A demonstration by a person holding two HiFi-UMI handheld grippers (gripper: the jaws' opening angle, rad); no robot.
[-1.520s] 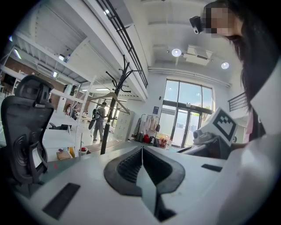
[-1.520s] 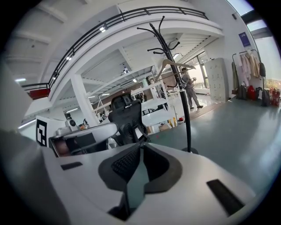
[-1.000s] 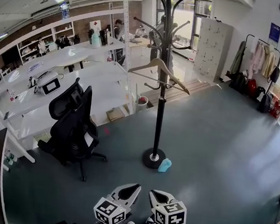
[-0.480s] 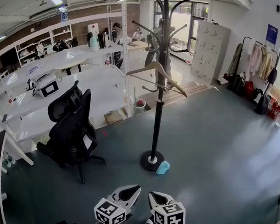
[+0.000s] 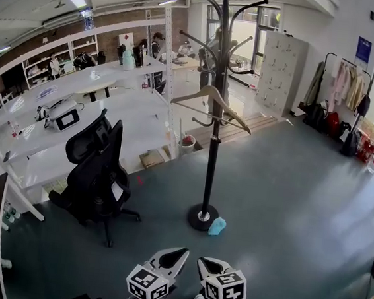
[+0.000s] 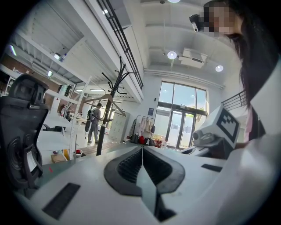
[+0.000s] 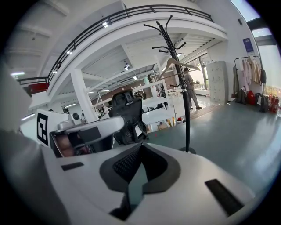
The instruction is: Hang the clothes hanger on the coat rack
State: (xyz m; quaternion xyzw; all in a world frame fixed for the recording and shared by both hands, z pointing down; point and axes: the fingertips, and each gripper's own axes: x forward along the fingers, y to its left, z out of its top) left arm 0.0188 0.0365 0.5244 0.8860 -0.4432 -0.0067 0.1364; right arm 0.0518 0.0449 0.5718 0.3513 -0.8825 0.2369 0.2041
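A black coat rack (image 5: pixel 216 115) stands on the grey floor in the middle of the head view. A pale wooden clothes hanger (image 5: pixel 211 100) hangs from one of its hooks, with no gripper near it. Both grippers are low at the view's bottom edge, far from the rack. My left gripper (image 5: pixel 175 253) is shut with nothing in it, and so is my right gripper (image 5: pixel 209 263). The left gripper view shows the shut left gripper (image 6: pixel 142 151), the rack (image 6: pixel 104 123) and the hanger (image 6: pixel 105 98) far off. The right gripper view shows the shut right gripper (image 7: pixel 139 150), the rack (image 7: pixel 185 92) and the hanger (image 7: pixel 178 64).
A black office chair (image 5: pixel 95 169) stands left of the rack. A small light-blue object (image 5: pixel 218 227) lies by the rack's base (image 5: pixel 202 217). White tables (image 5: pixel 77 124) and shelves fill the left side. A clothes rail with garments (image 5: pixel 346 79) and lockers (image 5: pixel 282 62) line the back right.
The head view has shifted slightly. The hanger stays on the rack and both grippers keep still and shut.
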